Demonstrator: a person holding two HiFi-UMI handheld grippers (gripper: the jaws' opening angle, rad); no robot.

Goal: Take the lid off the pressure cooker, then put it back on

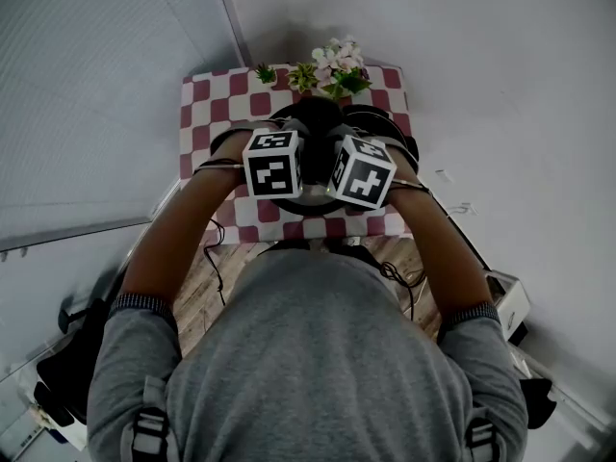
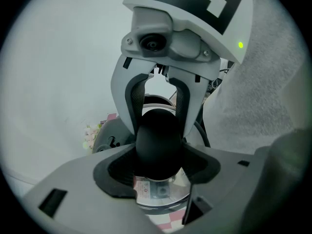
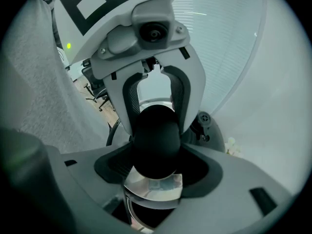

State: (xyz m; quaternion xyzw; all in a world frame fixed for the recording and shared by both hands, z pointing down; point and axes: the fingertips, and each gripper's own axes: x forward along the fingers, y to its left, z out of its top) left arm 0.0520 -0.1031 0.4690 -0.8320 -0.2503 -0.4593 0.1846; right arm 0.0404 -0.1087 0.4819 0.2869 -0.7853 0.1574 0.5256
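The pressure cooker's lid has a round black knob [image 2: 157,145] on a shiny metal disc [image 2: 158,195]. Both grippers clasp that knob from opposite sides. My left gripper [image 2: 157,152] is shut on it, and facing it my right gripper [image 3: 156,150] is shut on it too. In the head view the two marker cubes [image 1: 272,164] [image 1: 364,173] sit side by side over the lid, whose dark edge [image 1: 313,206] shows below them. The black cooker pot [image 1: 390,131] shows just right of and behind the grippers. Under the lid, the right gripper view shows a dark opening [image 3: 146,218].
The cooker stands on a small table with a red-and-white checked cloth [image 1: 207,104]. Artificial flowers [image 1: 332,65] stand at its far edge. Cables [image 1: 217,248] lie on the wooden floor by the near edge. White walls close in on both sides.
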